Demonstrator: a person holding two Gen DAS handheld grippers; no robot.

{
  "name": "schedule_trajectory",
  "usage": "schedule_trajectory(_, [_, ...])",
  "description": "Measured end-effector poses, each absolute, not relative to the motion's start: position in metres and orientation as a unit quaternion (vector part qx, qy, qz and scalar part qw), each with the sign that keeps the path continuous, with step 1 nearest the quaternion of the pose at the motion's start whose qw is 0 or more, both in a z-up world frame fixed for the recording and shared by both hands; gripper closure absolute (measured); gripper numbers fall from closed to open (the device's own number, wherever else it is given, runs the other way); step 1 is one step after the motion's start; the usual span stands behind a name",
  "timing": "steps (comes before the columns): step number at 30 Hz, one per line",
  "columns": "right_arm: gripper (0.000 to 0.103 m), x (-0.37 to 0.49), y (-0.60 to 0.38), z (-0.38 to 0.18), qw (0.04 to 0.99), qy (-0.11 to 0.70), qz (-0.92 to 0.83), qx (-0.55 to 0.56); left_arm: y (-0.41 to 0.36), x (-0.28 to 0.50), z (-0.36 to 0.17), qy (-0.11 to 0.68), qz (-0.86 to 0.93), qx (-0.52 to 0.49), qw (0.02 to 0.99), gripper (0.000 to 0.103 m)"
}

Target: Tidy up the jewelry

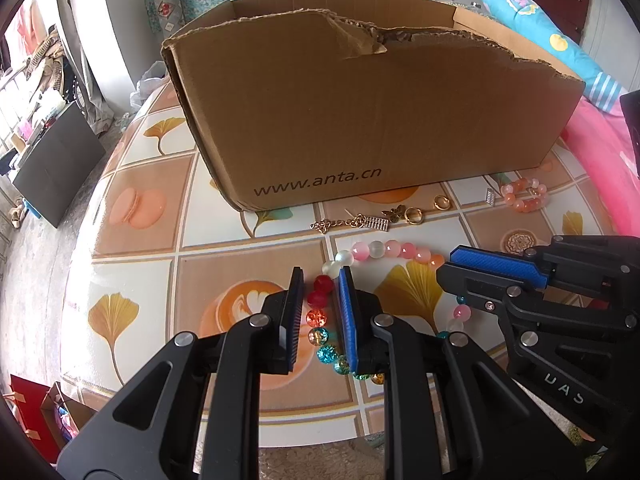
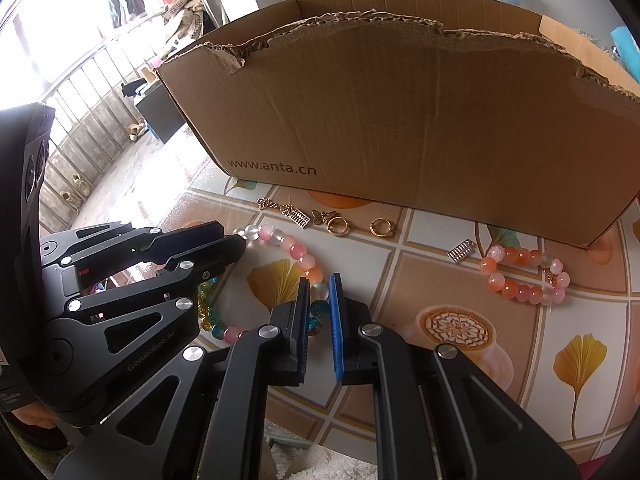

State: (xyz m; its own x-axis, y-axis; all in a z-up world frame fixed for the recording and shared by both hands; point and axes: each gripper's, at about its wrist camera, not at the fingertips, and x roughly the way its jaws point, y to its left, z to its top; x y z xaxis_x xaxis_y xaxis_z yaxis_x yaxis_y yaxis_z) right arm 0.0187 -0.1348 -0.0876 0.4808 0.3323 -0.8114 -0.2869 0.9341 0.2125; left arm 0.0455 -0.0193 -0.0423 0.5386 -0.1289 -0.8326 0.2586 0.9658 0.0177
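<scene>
A long bead necklace (image 1: 384, 249) with pink, white, red and teal beads lies in a loop on the patterned table. My left gripper (image 1: 320, 280) is narrowly open, its fingers straddling the red beads (image 1: 322, 283). My right gripper (image 2: 319, 280) is narrowly open around the necklace's (image 2: 298, 251) teal and white beads (image 2: 319, 307). It shows in the left wrist view (image 1: 456, 268). A pink bead bracelet (image 2: 524, 276) lies to the right. Gold rings (image 2: 338, 226), a butterfly charm (image 2: 322, 216), a chain (image 1: 332, 224) and a silver abacus charm (image 2: 461, 251) lie by the cardboard box (image 1: 360, 120).
The open, torn-edged cardboard box (image 2: 420, 120) printed www.anta.cn stands behind the jewelry. The table (image 1: 136, 248) has a rounded edge on the left and front. A pink cloth (image 1: 600, 160) and blue pillow (image 1: 560, 48) lie to the right. A balcony railing (image 2: 80, 120) shows far left.
</scene>
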Motion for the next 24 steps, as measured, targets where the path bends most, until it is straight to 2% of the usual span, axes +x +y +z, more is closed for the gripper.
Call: schedule_trajectory(24, [0.093,0.0218,-0.1322,-0.0874,0.862,0.473,0.181,0.029,-0.0196,0.0475,-0.0424,0.460,-0.110,0.072,0.878,0.086])
